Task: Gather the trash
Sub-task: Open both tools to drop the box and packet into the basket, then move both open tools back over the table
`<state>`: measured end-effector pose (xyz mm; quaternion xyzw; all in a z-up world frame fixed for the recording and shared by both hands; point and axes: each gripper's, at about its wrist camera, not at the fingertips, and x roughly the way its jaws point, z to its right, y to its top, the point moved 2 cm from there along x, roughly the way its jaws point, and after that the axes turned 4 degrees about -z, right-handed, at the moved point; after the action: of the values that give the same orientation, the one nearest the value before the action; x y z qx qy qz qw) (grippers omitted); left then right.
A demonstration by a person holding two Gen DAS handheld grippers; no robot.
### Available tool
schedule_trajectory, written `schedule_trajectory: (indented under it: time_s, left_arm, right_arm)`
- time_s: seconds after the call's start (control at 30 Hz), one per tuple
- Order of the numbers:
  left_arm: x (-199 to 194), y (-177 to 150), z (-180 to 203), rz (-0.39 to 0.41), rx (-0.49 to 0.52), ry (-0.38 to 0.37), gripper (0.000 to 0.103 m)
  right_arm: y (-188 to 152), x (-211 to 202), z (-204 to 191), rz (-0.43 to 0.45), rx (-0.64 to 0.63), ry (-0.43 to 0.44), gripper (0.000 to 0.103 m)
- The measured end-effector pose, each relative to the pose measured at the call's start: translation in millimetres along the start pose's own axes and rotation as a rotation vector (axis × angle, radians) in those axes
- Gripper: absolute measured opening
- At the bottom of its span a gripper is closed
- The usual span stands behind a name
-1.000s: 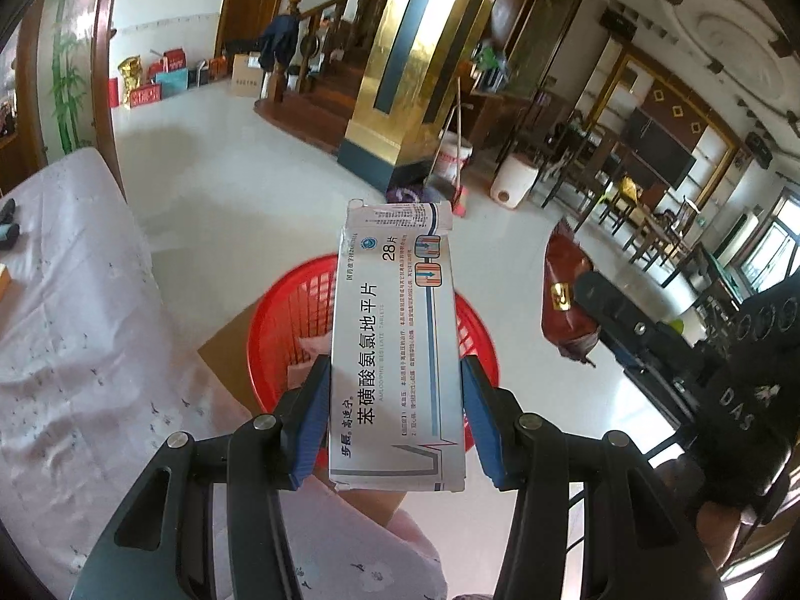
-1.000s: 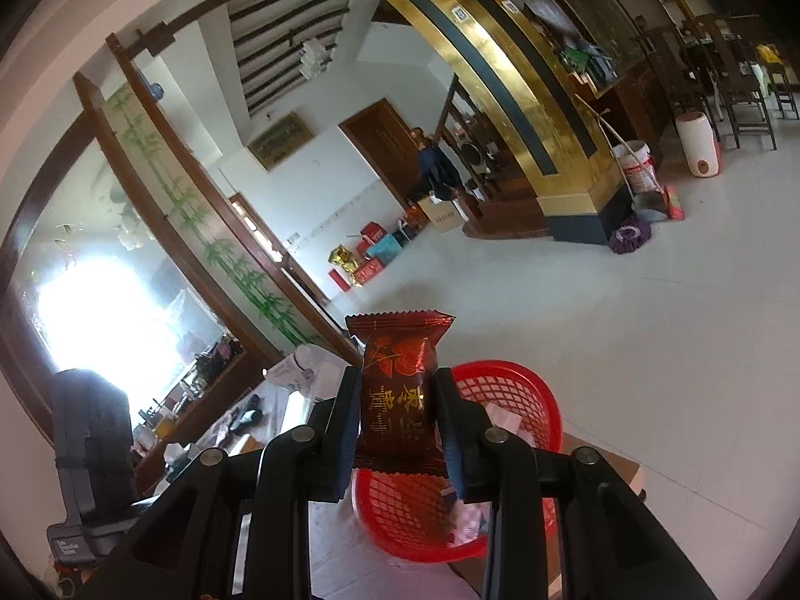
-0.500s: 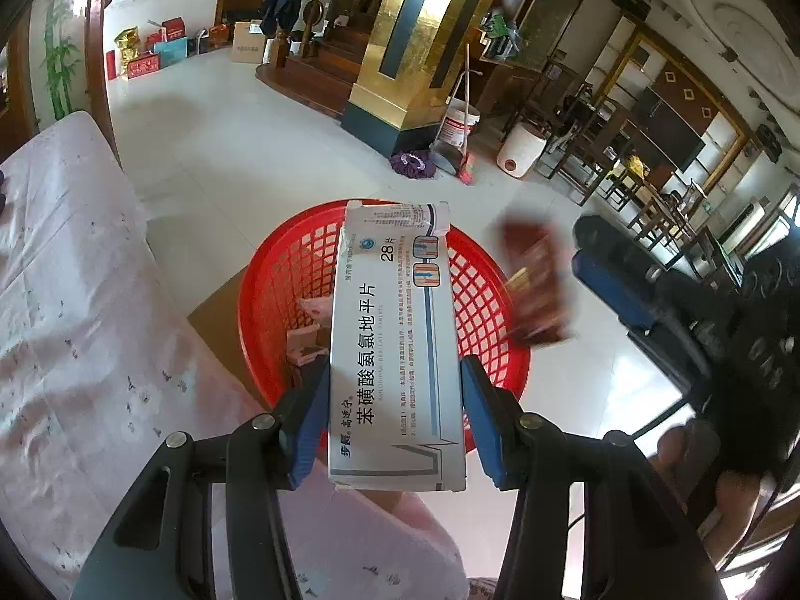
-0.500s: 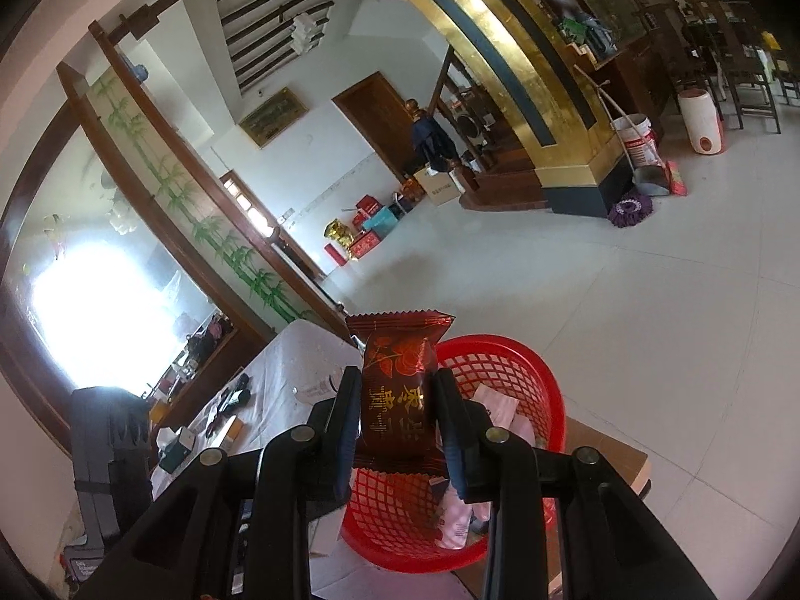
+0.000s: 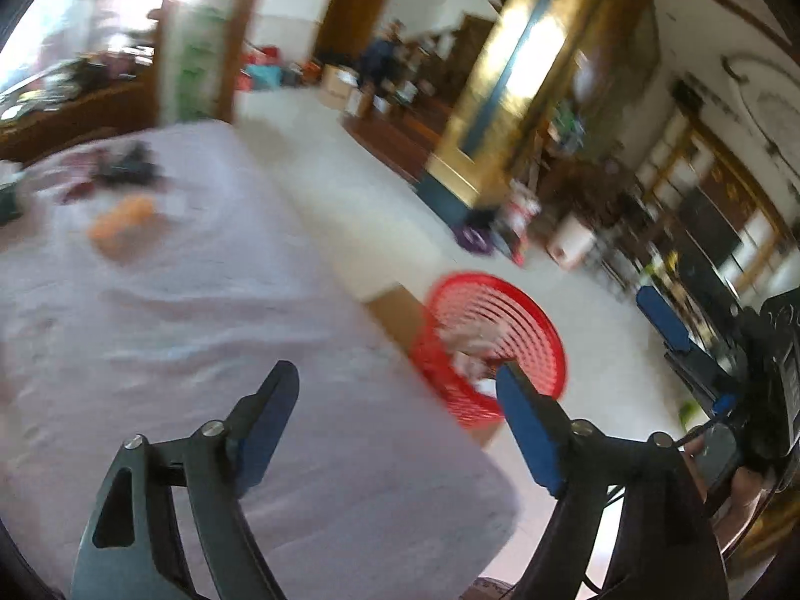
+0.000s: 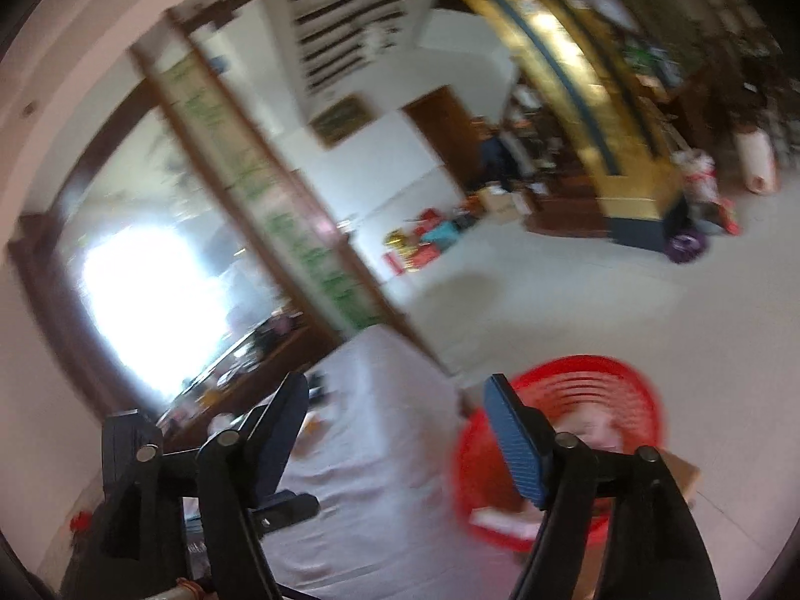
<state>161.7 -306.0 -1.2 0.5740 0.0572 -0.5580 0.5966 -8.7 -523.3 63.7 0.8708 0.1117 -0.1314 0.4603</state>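
Both views are motion-blurred. My left gripper (image 5: 397,380) is open and empty above the table's white cloth (image 5: 200,310). The red mesh basket (image 5: 520,315) stands on the floor past the table's right edge, with pale trash inside it. My right gripper (image 6: 397,392) is open and empty too. In the right wrist view the red basket (image 6: 625,400) lies behind the right finger, with trash in it. The right gripper also shows at the right edge of the left wrist view (image 5: 700,350).
An orange item (image 5: 122,222) and dark objects (image 5: 125,170) lie far back on the cloth. A flat cardboard sheet (image 5: 400,307) lies under the basket. A gold pillar (image 5: 505,80), chairs and boxes stand across the tiled floor (image 6: 575,300).
Both grippers have opened. The white medicine box and the red candy wrapper have left the jaws. Both cameras have swung left, from the basket toward the table.
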Motion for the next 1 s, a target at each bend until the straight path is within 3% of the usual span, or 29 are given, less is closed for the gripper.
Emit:
schedule_trajectory:
  time_s: [0.2,0.47,0.73,0.9,1.0]
  left_arm:
    - [-96,-11,-96,0.136,-0.149,0.18,0.081]
    - [-169,-31,-233,0.201,-0.39,0.324,0.081]
    - [-176,-39,-313,0.217,-0.488,0.351,0.081]
    - [-144,-24,-357,0.169,-0.516,0.361,0.081]
    - [-115,-10,-374,0.114,-0.49,0.42,0.081]
  right_arm:
    - [-20,46,-95,-0.068,-0.117,0.138,0.085]
    - [-51,127,-180,-0.182,-0.179,0.242,0.087]
    - [-58,198,-218,-0.258,-0.156,0.234,0.087]
    - [-67,225,-224,-0.289,-0.139,0.22,0.087]
    - [-72,254,-223,-0.316,-0.128,0.191,0.087]
